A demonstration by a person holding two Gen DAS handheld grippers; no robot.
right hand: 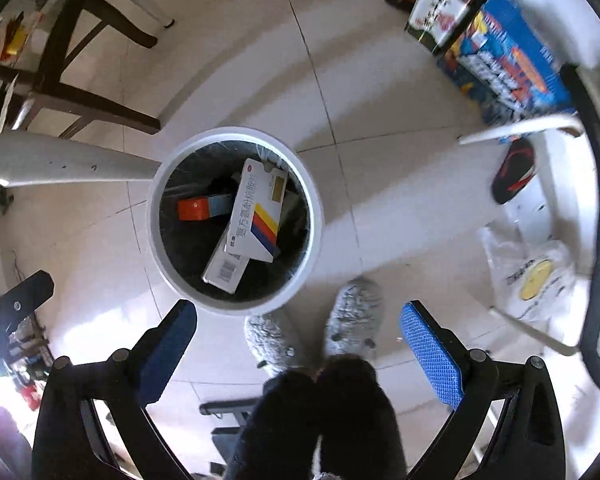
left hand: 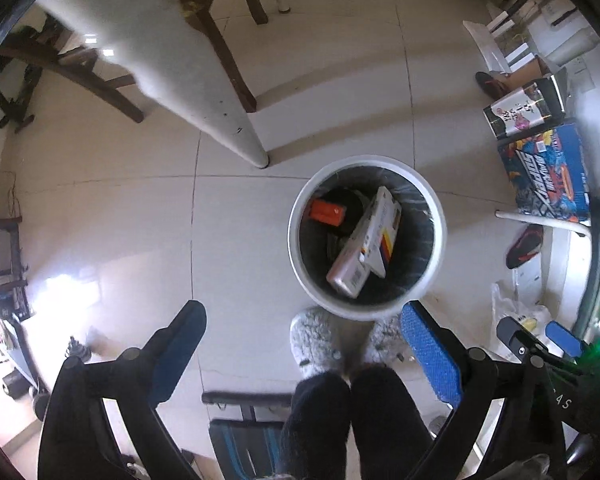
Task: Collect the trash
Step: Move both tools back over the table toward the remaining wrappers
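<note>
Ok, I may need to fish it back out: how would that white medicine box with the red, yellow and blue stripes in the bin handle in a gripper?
The white medicine box looks like thin card, so probably light and easily crushed. Its flat faces should suit the pads, though the print looks glossy, perhaps slippery. It leans on another box inside the bin, so it may slide when nudged.

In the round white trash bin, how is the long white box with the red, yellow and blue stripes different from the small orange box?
The long white striped box is far larger than the small orange box. The white one leans tilted across the round white bin and lies on top; the orange one sits lower, its grey-blue end tucked under the white box. The white box carries printed text and a barcode; none is legible on the orange one. Both are cardboard packs inside the bin.
</note>
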